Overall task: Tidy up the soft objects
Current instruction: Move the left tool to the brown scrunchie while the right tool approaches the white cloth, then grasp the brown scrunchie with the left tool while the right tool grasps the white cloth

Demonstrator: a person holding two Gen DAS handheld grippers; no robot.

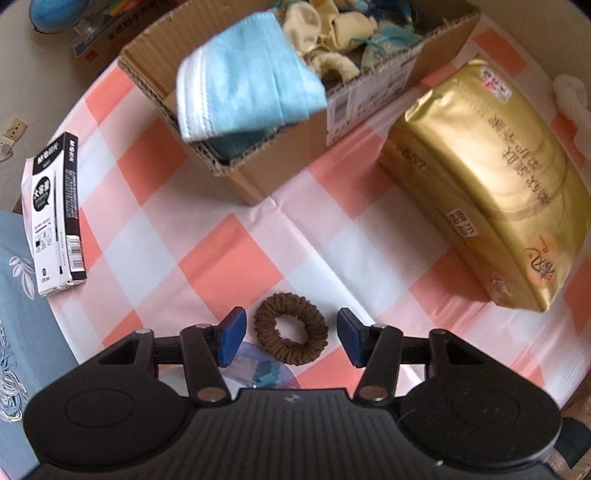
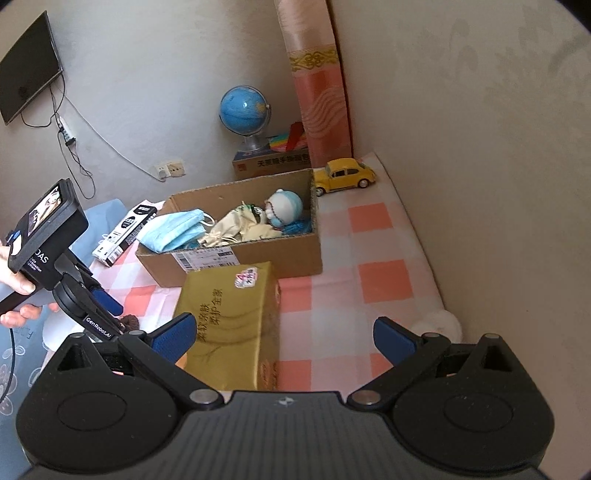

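Observation:
A brown hair scrunchie (image 1: 291, 328) lies on the checked tablecloth between the open fingers of my left gripper (image 1: 291, 334), which is low over it. A cardboard box (image 1: 295, 147) behind it holds a blue face mask (image 1: 243, 81), cream cloth pouches (image 1: 332, 33) and a blue plush toy (image 2: 286, 206). A gold tissue pack (image 1: 495, 177) lies to the right of the box. My right gripper (image 2: 282, 336) is open and empty, above the near end of the tissue pack (image 2: 229, 317). The left gripper (image 2: 107, 306) also shows in the right wrist view, over the scrunchie (image 2: 129, 323).
A black-and-white pen box (image 1: 55, 214) lies at the table's left edge. A yellow toy car (image 2: 343, 175) stands behind the box. A white soft item (image 2: 439, 323) lies by the wall at right. A globe (image 2: 243, 114) stands in the back corner.

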